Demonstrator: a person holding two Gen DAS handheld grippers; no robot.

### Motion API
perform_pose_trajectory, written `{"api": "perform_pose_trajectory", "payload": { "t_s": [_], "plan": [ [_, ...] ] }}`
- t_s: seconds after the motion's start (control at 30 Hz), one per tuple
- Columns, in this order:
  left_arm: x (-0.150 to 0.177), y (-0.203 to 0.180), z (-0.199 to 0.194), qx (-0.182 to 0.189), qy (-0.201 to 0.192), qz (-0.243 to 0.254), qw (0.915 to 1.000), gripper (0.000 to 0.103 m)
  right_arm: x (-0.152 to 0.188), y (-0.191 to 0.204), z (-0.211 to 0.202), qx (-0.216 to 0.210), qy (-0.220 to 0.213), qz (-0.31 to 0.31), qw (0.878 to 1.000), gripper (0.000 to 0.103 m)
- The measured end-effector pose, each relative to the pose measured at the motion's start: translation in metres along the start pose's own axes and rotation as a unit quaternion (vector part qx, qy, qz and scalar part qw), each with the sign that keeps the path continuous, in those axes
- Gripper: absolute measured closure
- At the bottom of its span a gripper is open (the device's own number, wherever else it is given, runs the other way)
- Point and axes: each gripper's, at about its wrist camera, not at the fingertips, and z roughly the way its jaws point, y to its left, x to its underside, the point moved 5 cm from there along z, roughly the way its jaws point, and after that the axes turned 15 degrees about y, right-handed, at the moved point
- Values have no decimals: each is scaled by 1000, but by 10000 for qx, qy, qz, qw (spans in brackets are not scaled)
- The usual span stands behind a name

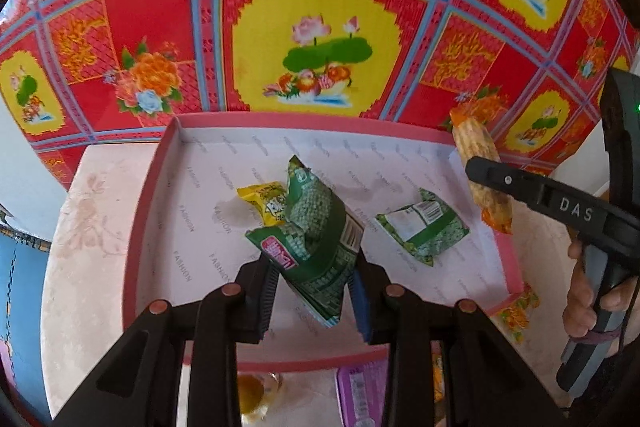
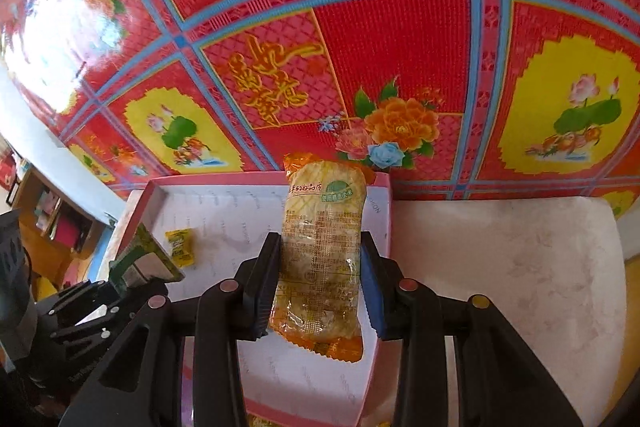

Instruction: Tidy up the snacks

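My left gripper [image 1: 314,277] is shut on a green snack packet [image 1: 320,239], held over the pink-rimmed box [image 1: 144,227] with a white lining. Inside the box lie a small yellow packet [image 1: 264,205] and a second green packet [image 1: 424,229]. In the right wrist view my right gripper [image 2: 320,283] is shut on an orange rice-cracker packet [image 2: 320,247], upright above the box's right side [image 2: 382,211]. The left wrist view shows that same orange packet [image 1: 482,163] and the right gripper's finger [image 1: 520,187] over the box's right rim. The left gripper with its green packet [image 2: 148,259] appears at the lower left.
The box rests on a pale marbled tabletop [image 2: 500,259]. Behind it hangs a red and yellow flowered cloth [image 1: 312,47]. Near the front edge lie a purple packet [image 1: 360,395] and a yellowish wrapped item [image 1: 256,391]. A hand [image 1: 588,291] grips the right tool's handle. Shelves [image 2: 48,219] stand at left.
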Motion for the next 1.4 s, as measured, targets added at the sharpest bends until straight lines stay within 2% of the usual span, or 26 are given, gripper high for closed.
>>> {"api": "perform_pose_trajectory", "payload": {
  "t_s": [0.33,0.8,0.9,1.03,1.13,1.27,1.4],
  "plan": [
    [-2,6,28,154,193,51,9997,70,-2,0,26,115,181,121,9997,65],
    [-5,10,31,302,226,240,9990,69,-10,11,44,284,181,57,9994,65],
    [-4,15,31,285,243,265,9989,67,-12,19,51,299,202,7,9993,65],
    [-6,2,33,239,236,388,9987,59,-15,27,59,300,248,-4,9992,64],
    [-5,-4,34,153,282,448,9985,55,-18,33,61,279,321,-31,9991,60],
    [-5,-12,29,161,295,546,9979,55,-18,39,59,205,301,-5,9993,45],
    [-5,-11,18,121,212,468,9986,55,-16,42,49,156,213,-50,9996,43]
  ]
}}
